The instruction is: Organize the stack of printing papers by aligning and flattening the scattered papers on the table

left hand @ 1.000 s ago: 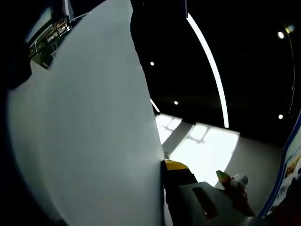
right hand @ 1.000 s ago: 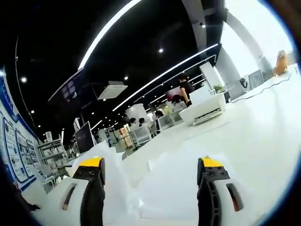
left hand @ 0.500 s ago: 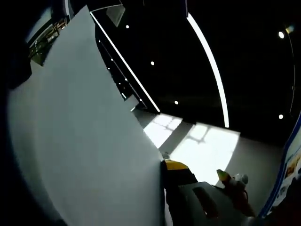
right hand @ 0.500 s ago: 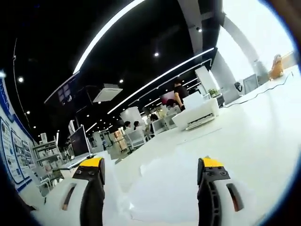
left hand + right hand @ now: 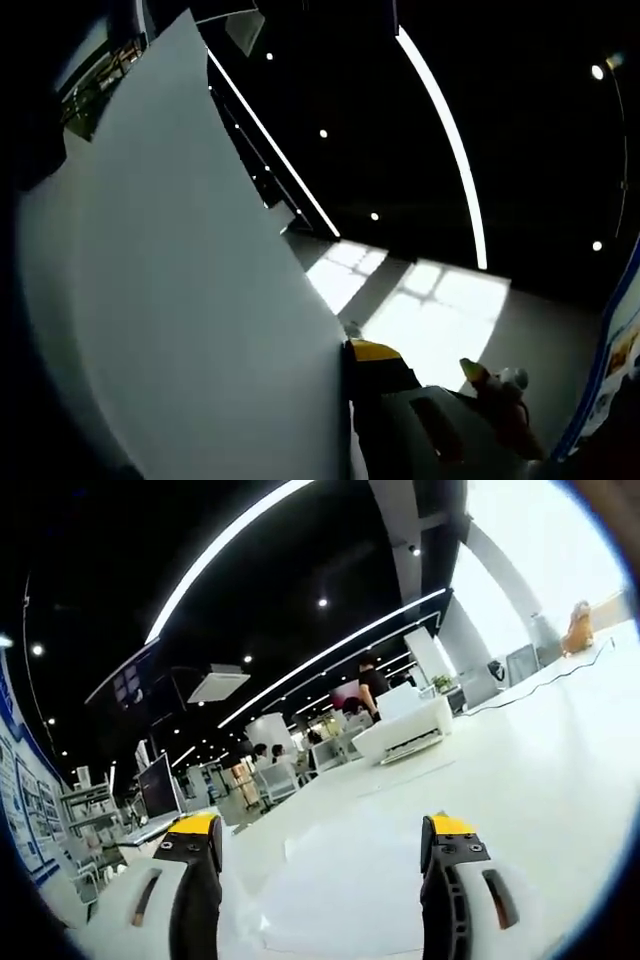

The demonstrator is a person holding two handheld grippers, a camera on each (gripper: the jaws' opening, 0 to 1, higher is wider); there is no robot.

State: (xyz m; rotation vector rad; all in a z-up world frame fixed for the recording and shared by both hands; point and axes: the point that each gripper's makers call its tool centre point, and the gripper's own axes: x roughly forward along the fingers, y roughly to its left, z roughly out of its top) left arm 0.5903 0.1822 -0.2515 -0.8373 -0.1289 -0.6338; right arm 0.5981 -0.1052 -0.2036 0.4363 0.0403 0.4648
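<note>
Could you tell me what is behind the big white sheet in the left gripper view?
Past the sheet's edge a dark ceiling with light strips shows. Whatever lies directly behind the sheet is covered.

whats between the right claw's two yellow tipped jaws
In the right gripper view, white paper lying on the table fills the gap of the open right claw.
</note>
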